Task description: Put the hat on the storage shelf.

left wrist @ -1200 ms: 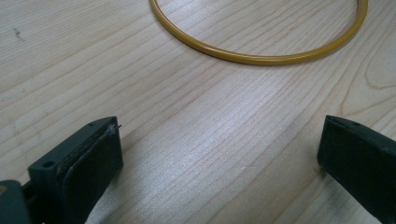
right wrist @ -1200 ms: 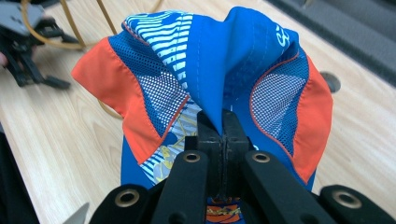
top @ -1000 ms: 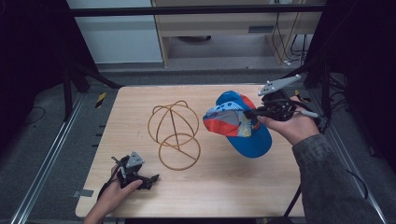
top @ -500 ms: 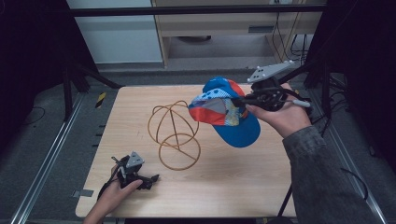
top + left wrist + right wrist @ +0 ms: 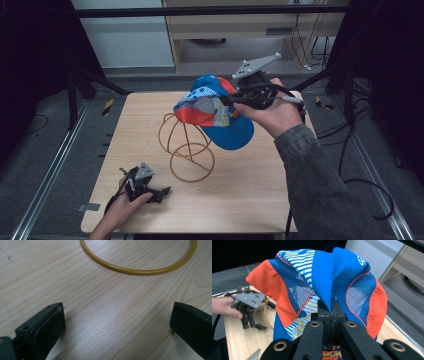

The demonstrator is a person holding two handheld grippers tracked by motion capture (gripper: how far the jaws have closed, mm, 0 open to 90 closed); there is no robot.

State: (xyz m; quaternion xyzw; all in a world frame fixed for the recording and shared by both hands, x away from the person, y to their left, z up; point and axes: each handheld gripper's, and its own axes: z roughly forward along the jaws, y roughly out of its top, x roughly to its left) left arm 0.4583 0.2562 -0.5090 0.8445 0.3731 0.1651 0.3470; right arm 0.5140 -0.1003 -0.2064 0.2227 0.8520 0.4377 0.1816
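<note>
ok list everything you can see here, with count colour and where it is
cap: 1, blue with orange and patterned panels, held in the air above the stand
stand: 1, yellow wire, dome on a ring base, middle of the table
table: 1, light wood, under it all
shelf unit: 1, pale wood, on the floor behind the table
tape marks: 2, yellow and black, floor left and right of the table
right hand-held gripper: 1, black with grey plate, shut on the cap's fabric
left hand-held gripper: 1, black with grey plate, jaws open, resting at the table's near left
</note>
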